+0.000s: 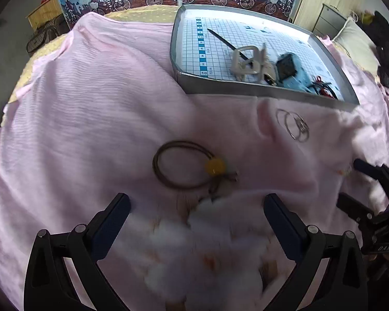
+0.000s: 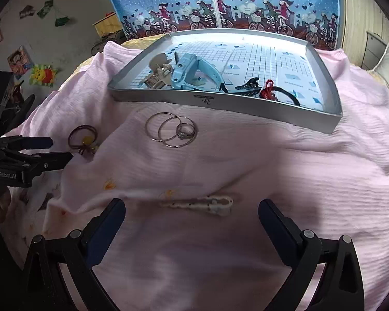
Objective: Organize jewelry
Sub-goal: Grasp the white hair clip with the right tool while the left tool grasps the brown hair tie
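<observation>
Brown hair tie just ahead of open left claw.

The left gripper, seen to the left of the right gripper's camera, carries white lettering reading "GenRobot.AI" on its black body. Ahead of the left gripper, the tray liner's blue scale strip shows the numbers 2, 4, 6 and 10.

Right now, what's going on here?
A person is sorting jewelry on a pink blanket. Both the left hand-held gripper and the right hand-held gripper are open and empty. A brown hair tie, silver hoops and a white clip lie loose; a blue watch and other pieces are already in the gray tray.
</observation>
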The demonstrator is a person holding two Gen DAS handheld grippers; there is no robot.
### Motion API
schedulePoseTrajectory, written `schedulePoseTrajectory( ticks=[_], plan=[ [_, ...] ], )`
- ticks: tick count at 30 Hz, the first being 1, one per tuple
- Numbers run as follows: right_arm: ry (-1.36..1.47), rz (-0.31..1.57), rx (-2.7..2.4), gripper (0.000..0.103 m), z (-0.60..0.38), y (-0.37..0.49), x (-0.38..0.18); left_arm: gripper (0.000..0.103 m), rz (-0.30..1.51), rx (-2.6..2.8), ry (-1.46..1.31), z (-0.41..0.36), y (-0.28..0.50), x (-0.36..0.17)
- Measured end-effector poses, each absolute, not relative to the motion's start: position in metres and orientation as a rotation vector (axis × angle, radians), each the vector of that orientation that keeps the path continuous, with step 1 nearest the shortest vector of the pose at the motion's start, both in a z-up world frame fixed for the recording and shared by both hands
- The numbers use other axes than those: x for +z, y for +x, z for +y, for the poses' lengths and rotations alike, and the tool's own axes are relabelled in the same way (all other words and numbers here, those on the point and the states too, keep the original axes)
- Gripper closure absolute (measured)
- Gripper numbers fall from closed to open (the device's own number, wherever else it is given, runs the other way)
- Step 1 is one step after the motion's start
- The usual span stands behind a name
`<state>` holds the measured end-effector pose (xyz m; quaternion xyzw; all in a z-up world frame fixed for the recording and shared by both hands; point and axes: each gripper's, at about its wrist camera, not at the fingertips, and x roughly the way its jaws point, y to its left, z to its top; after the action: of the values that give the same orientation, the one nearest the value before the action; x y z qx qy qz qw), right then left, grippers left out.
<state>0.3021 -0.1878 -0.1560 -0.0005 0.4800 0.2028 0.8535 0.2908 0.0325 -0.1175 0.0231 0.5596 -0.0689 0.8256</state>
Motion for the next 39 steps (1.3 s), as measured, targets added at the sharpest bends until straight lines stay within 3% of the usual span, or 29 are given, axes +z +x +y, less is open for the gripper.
schedulePoseTrajectory(
  ticks=[10,17,25,30,33,39],
  plan=[
    [0.041,0.980,0.400,0.000,-0.184,0.299,-0.166,0.003,1.180,-0.159,0.129,0.032,0.307,-0.136],
    [0.077,0.970,0.390,0.005,-0.187,0.297,-0.164,0.034,1.164,-0.208,0.116,0.033,0.296,-0.131],
    [0.086,0.960,0.395,0.016,-0.186,0.294,-0.162,0.053,1.155,-0.261,0.167,0.026,0.288,-0.132],
    [0.094,0.956,0.400,0.026,-0.186,0.294,-0.161,0.081,1.164,-0.318,0.150,0.026,0.287,-0.132],
    [0.099,0.955,0.410,0.032,-0.185,0.294,-0.160,0.091,1.153,-0.345,0.172,0.020,0.286,-0.131],
    [0.099,0.953,0.433,0.044,-0.182,0.292,-0.159,0.097,1.120,-0.409,0.188,0.006,0.286,-0.127]
  ],
)
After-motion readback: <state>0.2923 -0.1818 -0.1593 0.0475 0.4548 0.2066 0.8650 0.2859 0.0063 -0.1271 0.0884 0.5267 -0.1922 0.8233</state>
